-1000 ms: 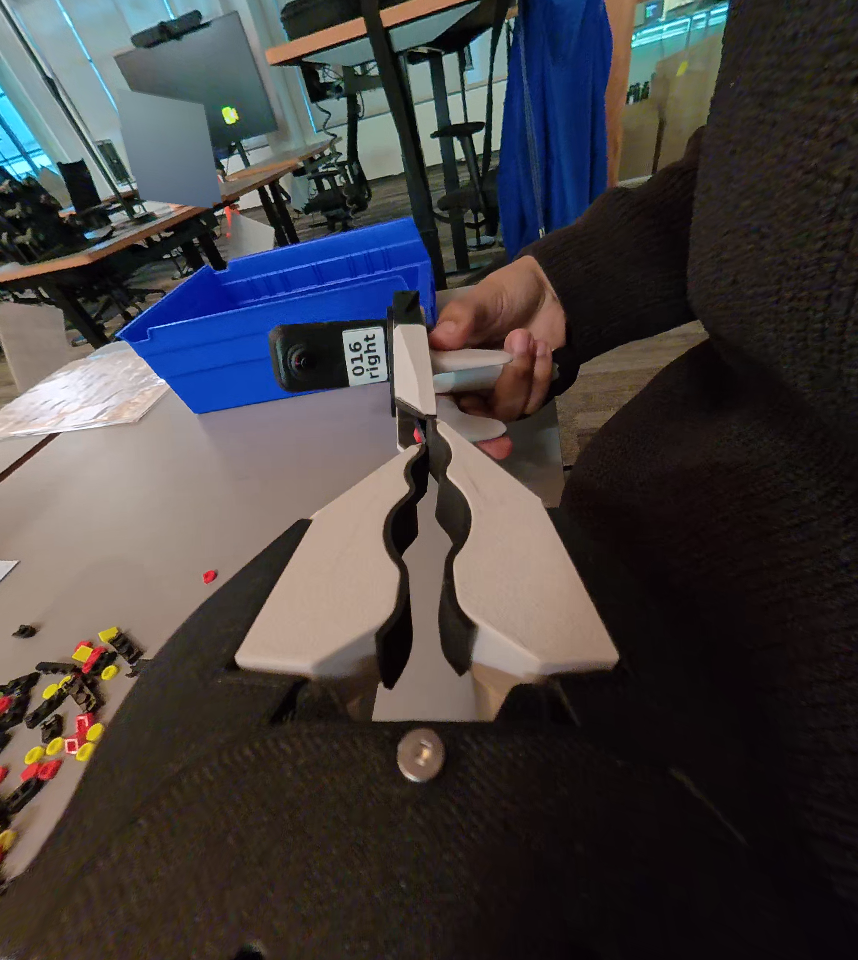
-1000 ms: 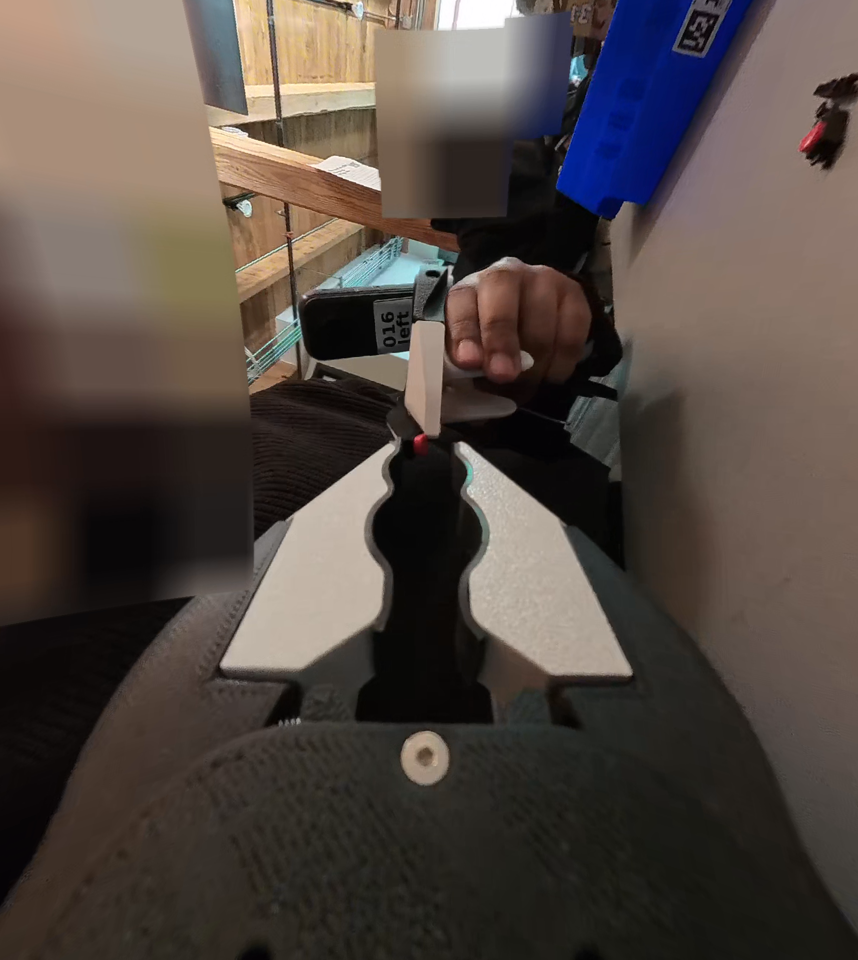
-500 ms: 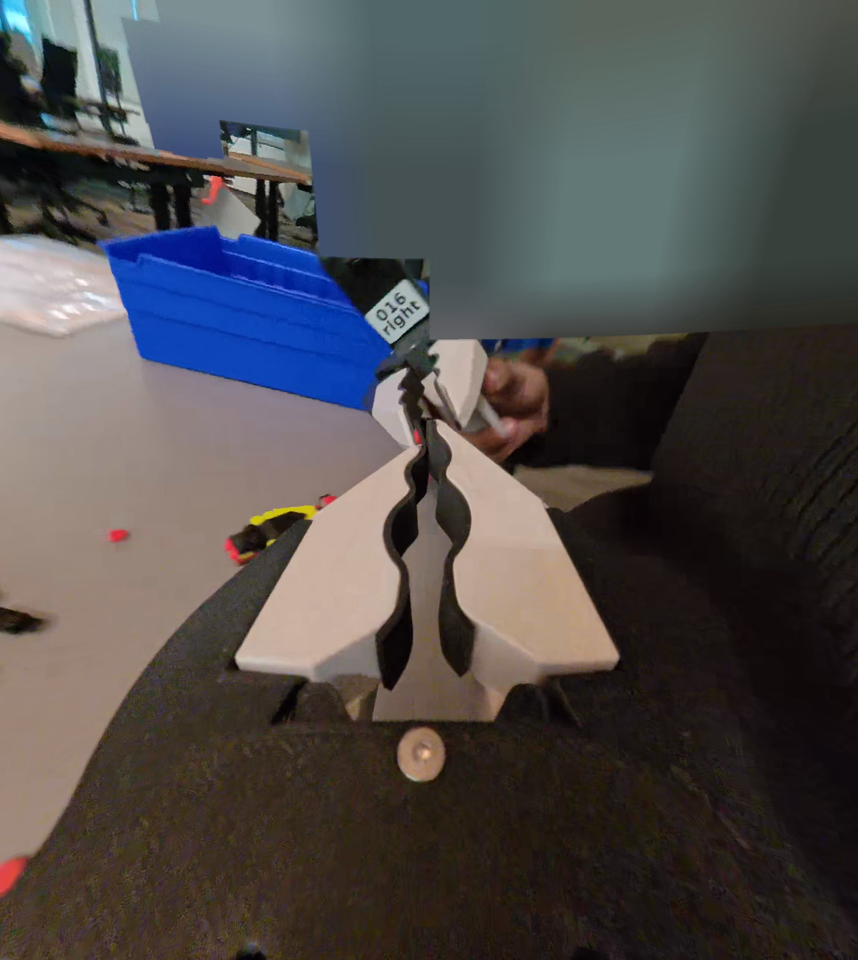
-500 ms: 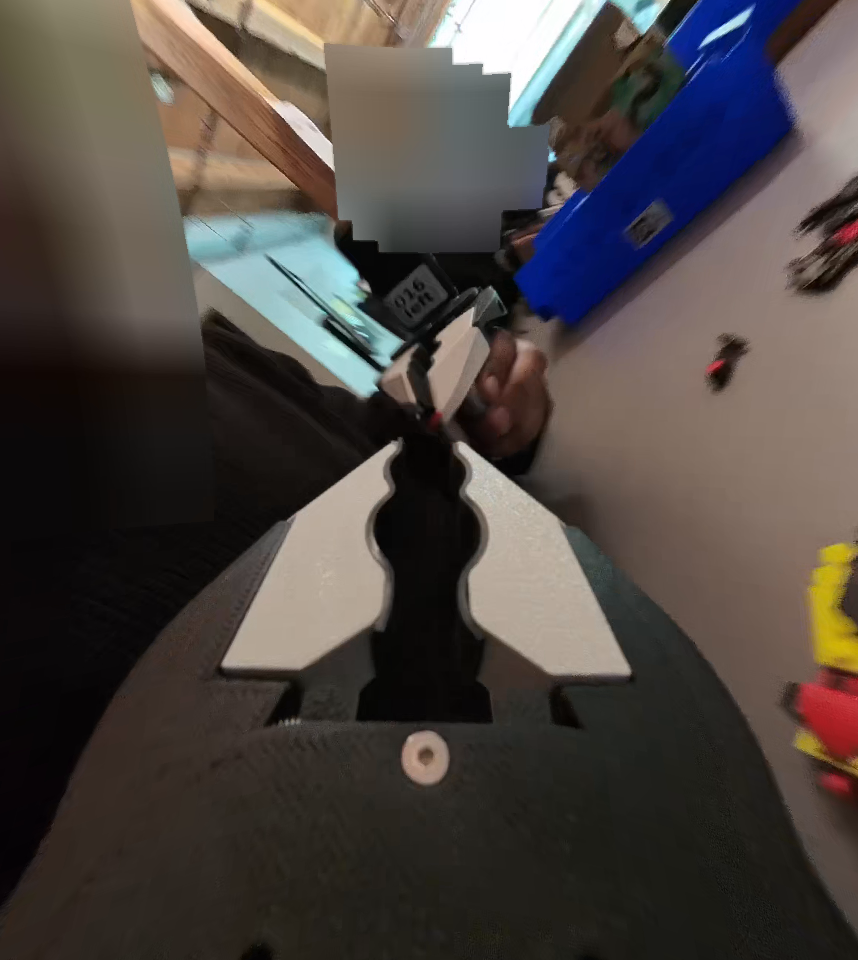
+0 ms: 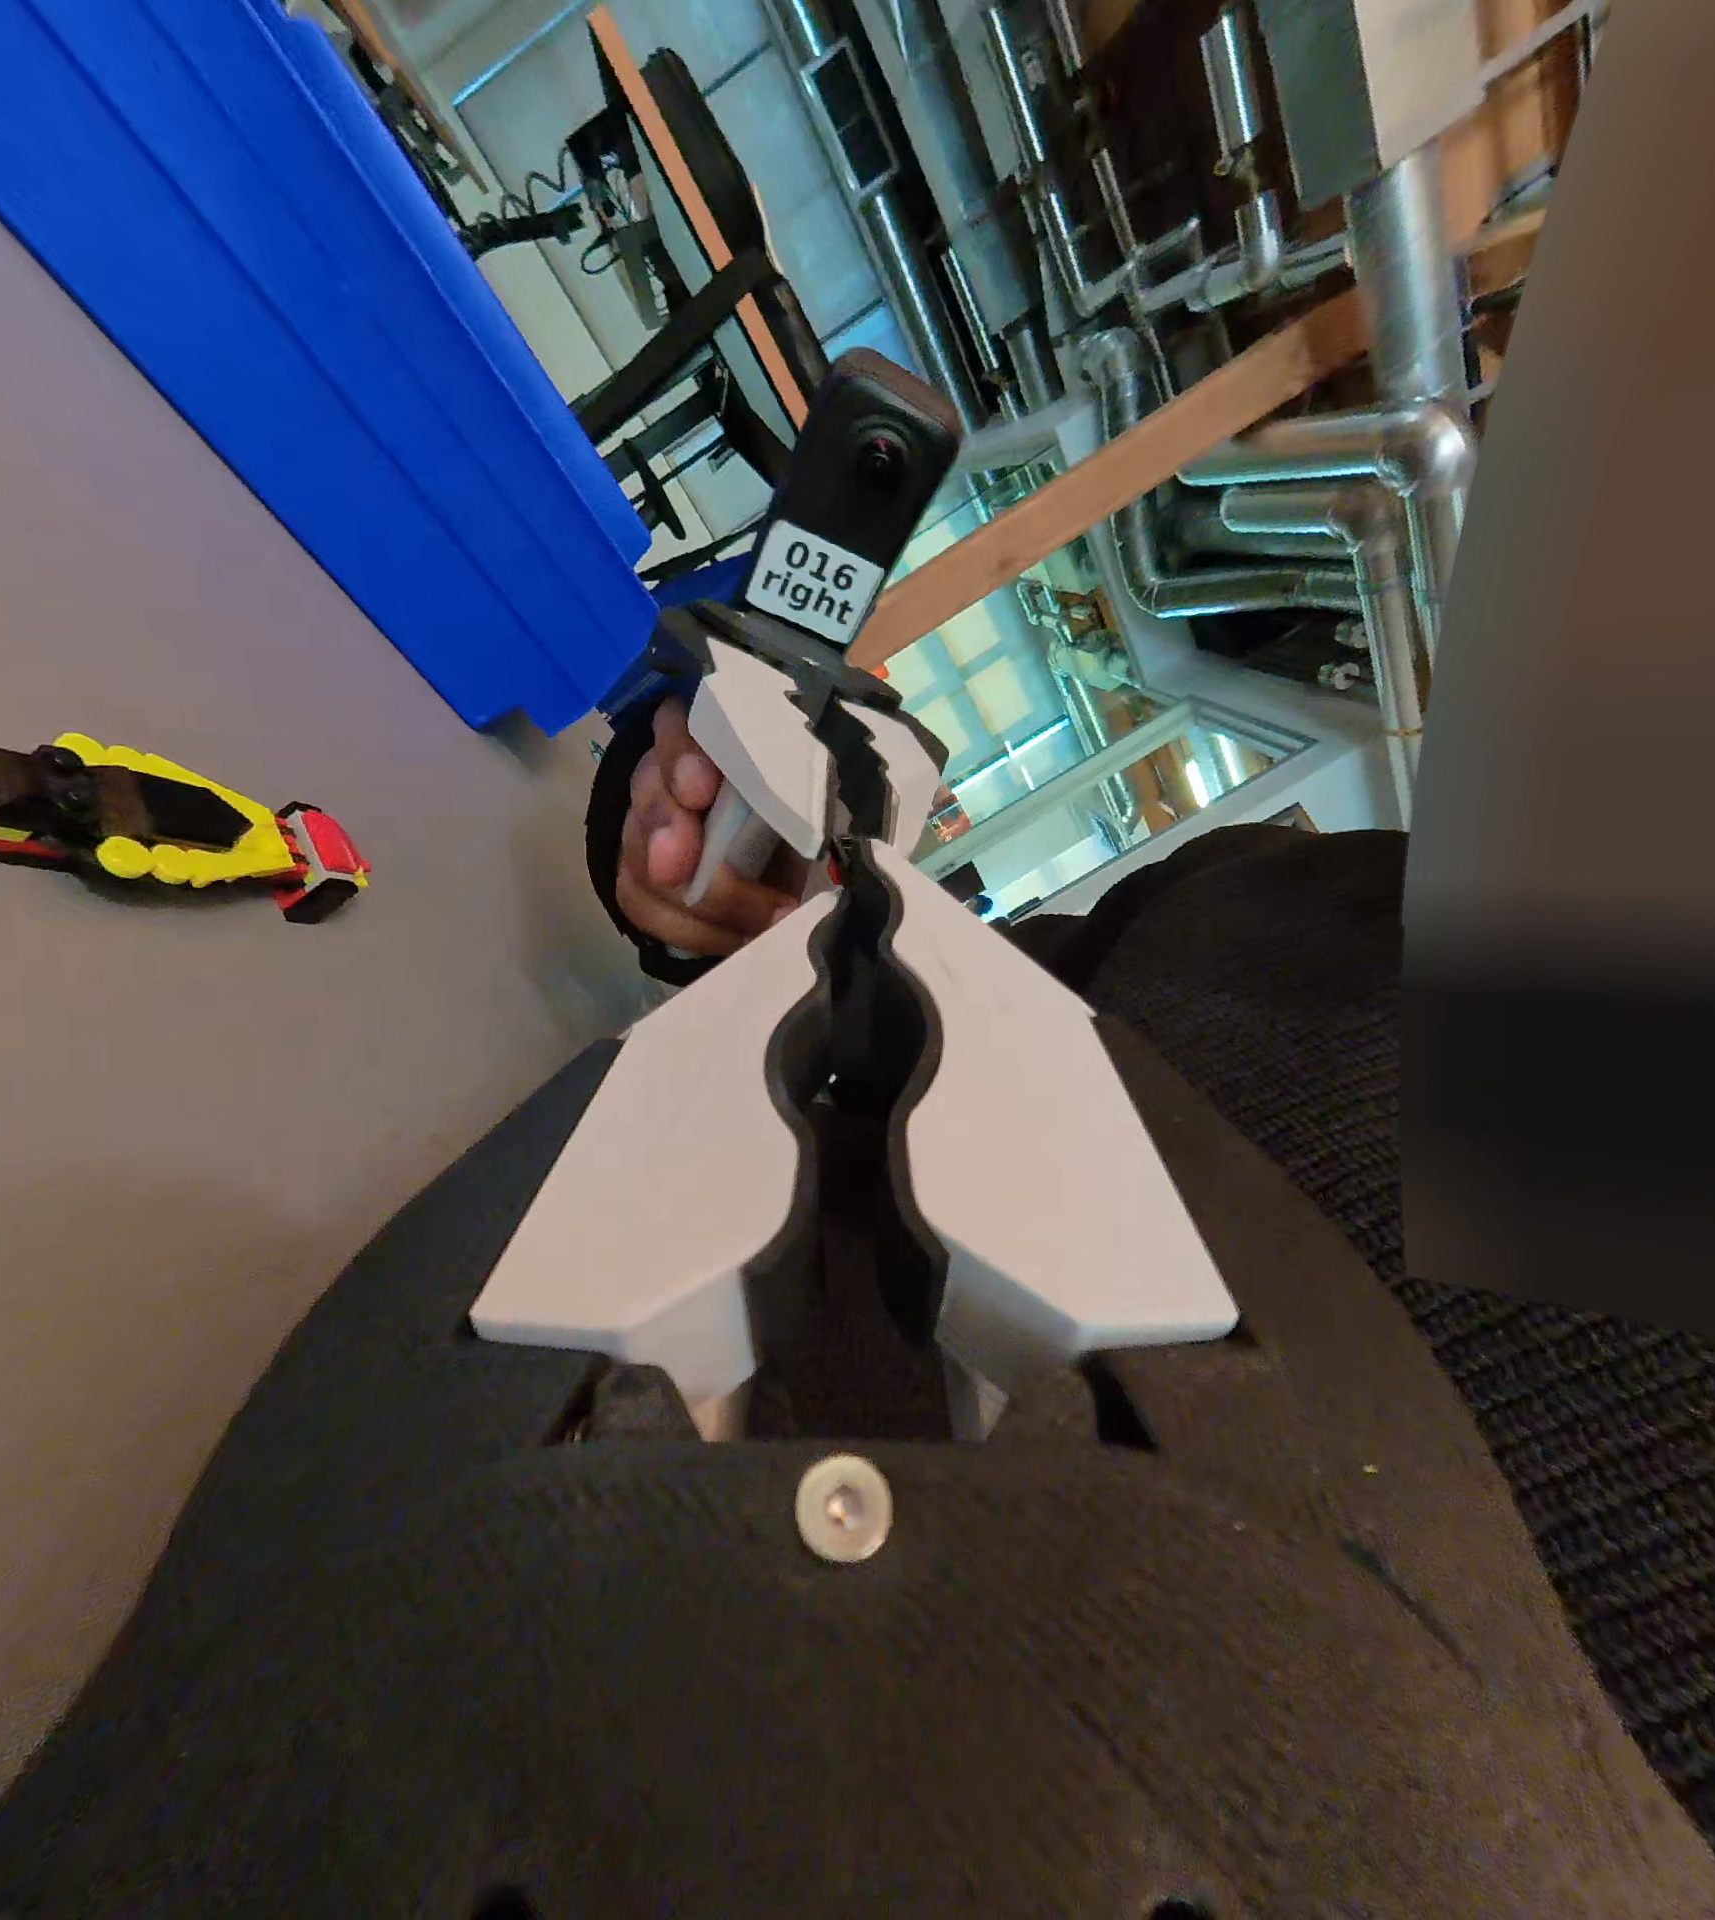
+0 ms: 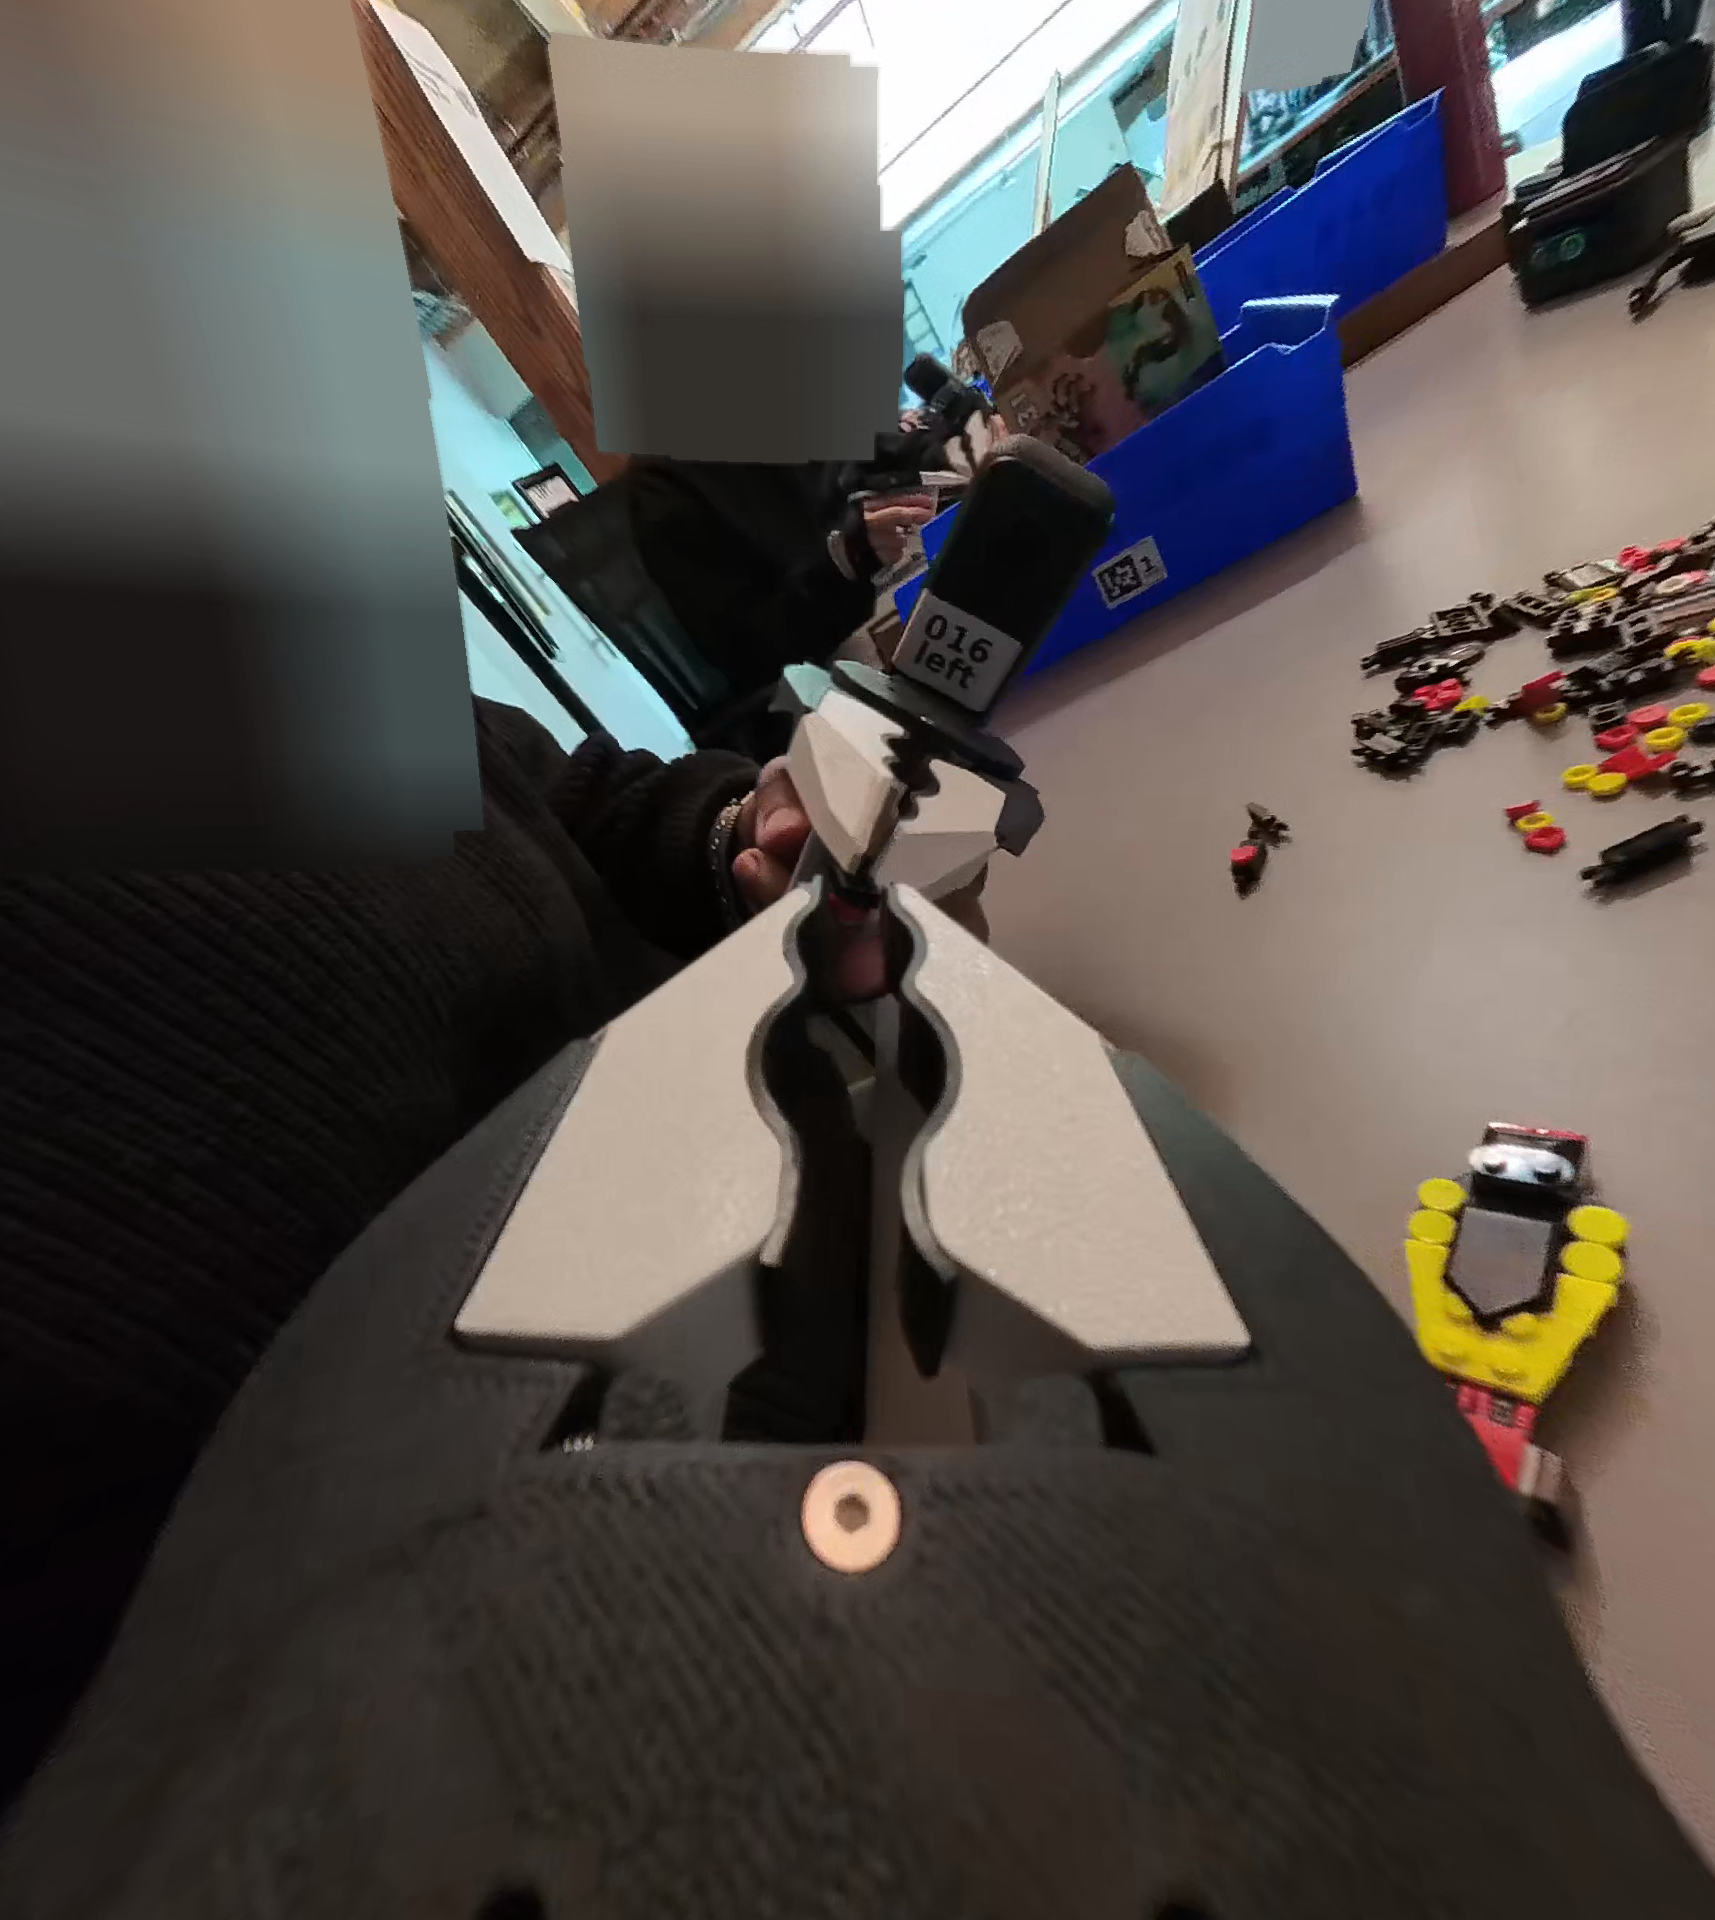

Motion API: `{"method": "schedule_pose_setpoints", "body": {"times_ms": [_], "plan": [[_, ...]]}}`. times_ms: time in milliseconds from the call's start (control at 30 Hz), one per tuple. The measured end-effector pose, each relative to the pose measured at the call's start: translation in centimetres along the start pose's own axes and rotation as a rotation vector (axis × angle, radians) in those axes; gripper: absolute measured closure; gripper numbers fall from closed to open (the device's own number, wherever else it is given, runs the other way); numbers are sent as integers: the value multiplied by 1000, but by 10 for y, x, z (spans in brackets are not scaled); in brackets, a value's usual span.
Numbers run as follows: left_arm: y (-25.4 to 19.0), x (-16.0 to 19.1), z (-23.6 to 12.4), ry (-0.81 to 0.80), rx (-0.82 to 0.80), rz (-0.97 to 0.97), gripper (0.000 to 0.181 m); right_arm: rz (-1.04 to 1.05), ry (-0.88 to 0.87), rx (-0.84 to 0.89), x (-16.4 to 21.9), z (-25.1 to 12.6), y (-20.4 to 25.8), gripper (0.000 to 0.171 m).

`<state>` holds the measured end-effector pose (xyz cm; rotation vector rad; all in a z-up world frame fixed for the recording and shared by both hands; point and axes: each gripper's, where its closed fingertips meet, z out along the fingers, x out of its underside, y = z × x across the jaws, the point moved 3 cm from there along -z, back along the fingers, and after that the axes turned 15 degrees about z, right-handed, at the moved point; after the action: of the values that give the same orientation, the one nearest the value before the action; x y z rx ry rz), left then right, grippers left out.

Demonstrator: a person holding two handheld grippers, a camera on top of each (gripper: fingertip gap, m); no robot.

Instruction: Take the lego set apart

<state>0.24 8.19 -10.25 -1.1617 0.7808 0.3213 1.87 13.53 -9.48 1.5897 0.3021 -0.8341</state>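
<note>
Both claws meet tip to tip above the tabletop (image 6: 1352,987), the left claw (image 5: 858,868) and right claw (image 6: 855,896) each pinched narrow on one small red-and-black lego piece (image 6: 848,906) between them. Right of them lies the yellow-and-red lego car (image 6: 1497,1299); farther off, loose bricks (image 6: 1611,707) and a blue bin (image 6: 1237,499).

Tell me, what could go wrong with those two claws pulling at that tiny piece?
The left claw and right claw meet tip to tip on a small red and black piece held above the table. If it snaps apart suddenly, a bit could fly off the edge. With so little gripped, it might also slip out.
</note>
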Motion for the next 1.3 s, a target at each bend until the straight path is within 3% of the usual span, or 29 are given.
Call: {"method": "schedule_pose_setpoints", "body": {"times_ms": [200, 367, 600, 867, 1267, 1300], "plan": [[-1, -1, 1, -23, 27, -28, 181, 157, 24, -89, 5, 2, 0, 164], [-2, -2, 0, -36, 35, -40, 181, 152, 29, -91, 7, 5, 2, 171], [-2, -2, 0, -37, 41, -44, 181, 204, 17, -120, 5, 4, 1, 159], [-2, -2, 0, -44, 55, -60, 181, 244, -10, -134, 1, 1, 0, 158], [-2, -1, 0, -48, 82, -116, 181, 157, 16, -126, 3, 1, 5, 165], [-1, -2, 0, -52, 76, -123, 172, 127, 15, -120, 2, 0, 6, 165]]}}
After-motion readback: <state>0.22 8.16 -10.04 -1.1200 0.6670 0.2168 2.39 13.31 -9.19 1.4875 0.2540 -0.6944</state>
